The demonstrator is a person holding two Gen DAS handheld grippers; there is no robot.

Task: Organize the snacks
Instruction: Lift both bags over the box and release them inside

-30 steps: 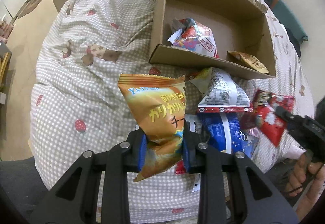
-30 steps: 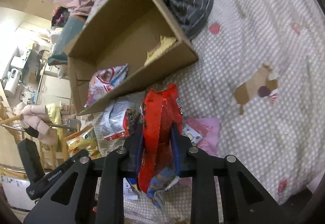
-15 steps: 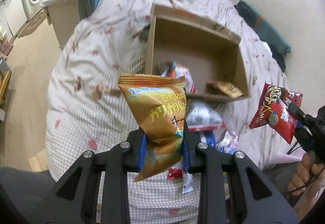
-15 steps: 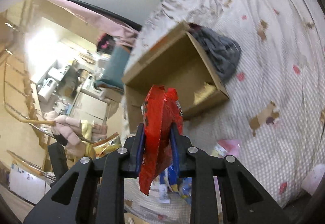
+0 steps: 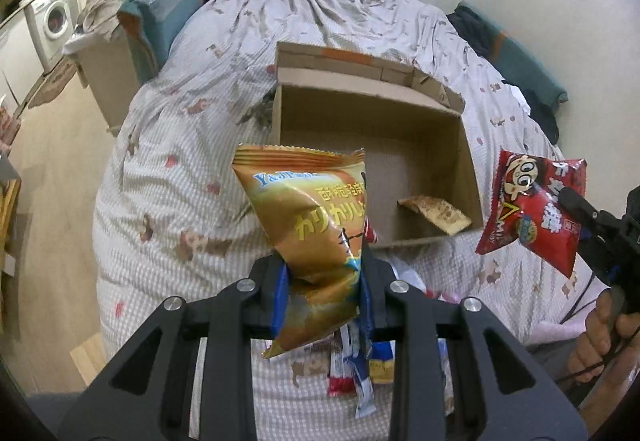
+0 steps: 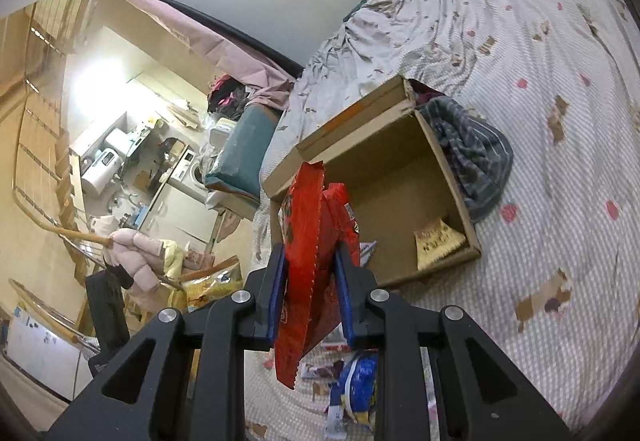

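Bed (image 5: 168,169) carries an open box (image 5: 468,161) mid-quilt. Left gripper (image 5: 322,295) pinches an orange bag (image 5: 312,217); right gripper (image 6: 310,295) pinches a red bag (image 6: 308,241). Both aloft, probably box-bound; next: carry over, release.

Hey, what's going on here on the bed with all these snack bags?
A person is sorting snacks using two handheld grippers. The left gripper is shut on an orange snack bag, and the right gripper is shut on a red snack bag, both held in the air above the bed. The open cardboard box ahead holds a small brown packet; more packets lie loose on the blanket.
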